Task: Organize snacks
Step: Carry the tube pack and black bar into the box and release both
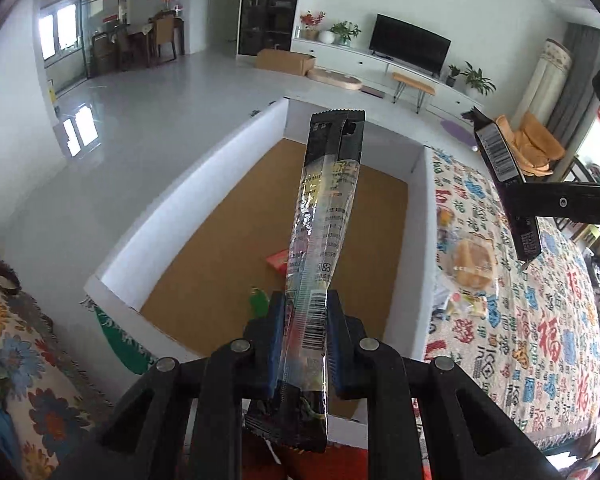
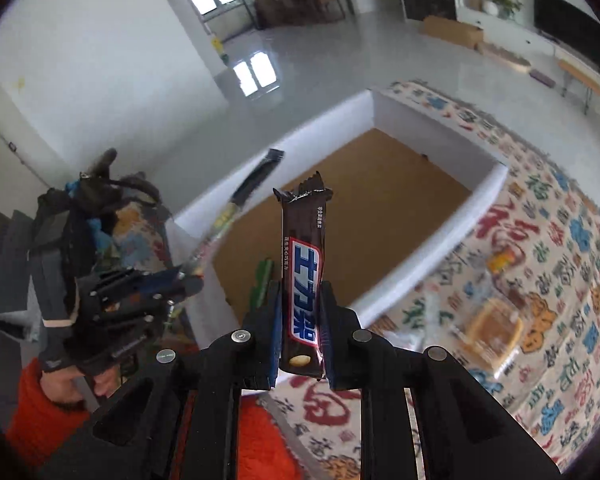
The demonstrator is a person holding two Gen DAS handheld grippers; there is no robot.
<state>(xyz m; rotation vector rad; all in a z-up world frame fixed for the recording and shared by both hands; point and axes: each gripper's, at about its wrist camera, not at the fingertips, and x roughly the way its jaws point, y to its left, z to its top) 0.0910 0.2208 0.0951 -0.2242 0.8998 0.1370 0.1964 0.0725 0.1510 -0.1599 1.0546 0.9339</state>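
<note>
Left wrist view first: nearest to me, my left gripper [image 1: 306, 336] is clamped on a long stick pack [image 1: 324, 216], pinching it low, near the barcode end, so most of its length stands free above the pads [image 1: 278, 344]. It looks light and floppy, a thin clear-and-black film sleeve, and I judge it slick. Held this low it may sway or bend, so a hold nearer the middle would carry it steadier. It hangs over the box [image 1: 228, 148], whose brown floor lies just beyond.

Right wrist view: my right gripper [image 2: 300, 328] is closed on a chocolate bar [image 2: 305, 280], gripped across its lower half, label facing me. I take it to be stiffer and a little heavier than the stick, with a glossy wrapper that could slip. The middle is the right place, and hard squeezing would likely crack the bar. It sits near the box's front edge, slightly to the table side.

Counting outward: one stick pack and one chocolate bar in the grippers. Inside the box I make out two items, a green pack [image 1: 260, 300] and a red pack [image 1: 278, 262], both partly hidden behind the stick. On the cloth [image 1: 540, 320] to the right of the box lies one clear-wrapped pastry [image 1: 472, 260], soft and crushable by my guess, with a smaller packet [image 1: 470, 304] just beside it that I cannot identify.
</note>
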